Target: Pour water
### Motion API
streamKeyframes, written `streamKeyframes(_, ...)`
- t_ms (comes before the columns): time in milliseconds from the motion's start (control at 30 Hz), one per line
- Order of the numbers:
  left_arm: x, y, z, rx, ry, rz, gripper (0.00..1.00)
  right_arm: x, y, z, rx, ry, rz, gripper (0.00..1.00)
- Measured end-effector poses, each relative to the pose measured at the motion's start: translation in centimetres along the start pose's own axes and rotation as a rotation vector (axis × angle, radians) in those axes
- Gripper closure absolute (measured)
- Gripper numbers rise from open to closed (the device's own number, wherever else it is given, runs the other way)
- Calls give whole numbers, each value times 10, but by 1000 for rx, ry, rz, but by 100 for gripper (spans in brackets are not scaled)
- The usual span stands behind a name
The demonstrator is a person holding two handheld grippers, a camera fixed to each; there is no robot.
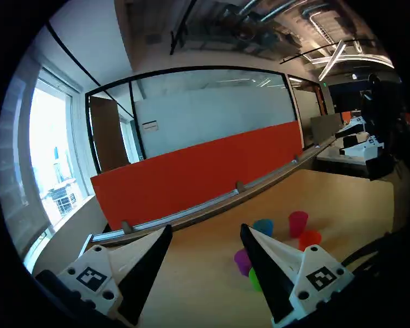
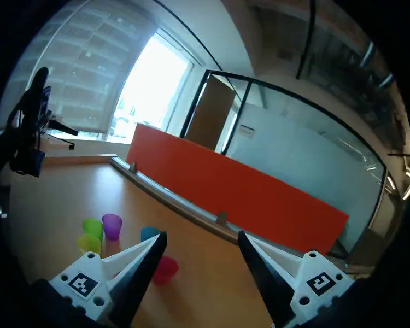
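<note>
Several small plastic cups stand grouped on a wooden table (image 1: 336, 202). In the left gripper view I see a pink cup (image 1: 298, 223), a blue cup (image 1: 263, 226), an orange cup (image 1: 309, 238), a purple cup (image 1: 242, 261) and a green cup (image 1: 253, 279), partly behind the right finger. My left gripper (image 1: 206, 232) is open, empty, above and short of them. In the right gripper view a purple cup (image 2: 112, 226), green cup (image 2: 92, 227), yellow cup (image 2: 89, 244), blue cup (image 2: 148, 234) and pink cup (image 2: 165, 269) sit at lower left. My right gripper (image 2: 201, 235) hangs open and empty.
An orange divider panel (image 1: 205, 164) with a metal rail (image 1: 216, 203) runs along the table's far edge. Glass walls and a bright window (image 1: 52, 158) lie behind. A dark stand with gear (image 2: 27, 128) rises at the table's left end in the right gripper view.
</note>
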State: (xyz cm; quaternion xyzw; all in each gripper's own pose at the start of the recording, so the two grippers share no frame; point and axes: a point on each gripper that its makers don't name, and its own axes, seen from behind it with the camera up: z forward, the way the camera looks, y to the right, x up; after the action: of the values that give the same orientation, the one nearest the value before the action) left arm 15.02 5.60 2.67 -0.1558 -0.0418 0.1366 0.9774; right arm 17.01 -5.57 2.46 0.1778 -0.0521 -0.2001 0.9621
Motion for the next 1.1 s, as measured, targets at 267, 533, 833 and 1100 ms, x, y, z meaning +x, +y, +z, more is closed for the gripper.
streamKeyframes(267,6,17,6,-73,1,76,8,3,-5,5,57,-8,-35,0)
streamKeyframes(533,2,31,14,-134,-21,91,8,7,-14,8,115,-18,-44,0)
streamKeyframes(833,-6,41,23,-201,-53,73,8,2,-20,15,174,-73,-27,0)
streamKeyframes(1100,-24,58,30,-288,-108,84,8,0,-28,24,232,-119,-1,0)
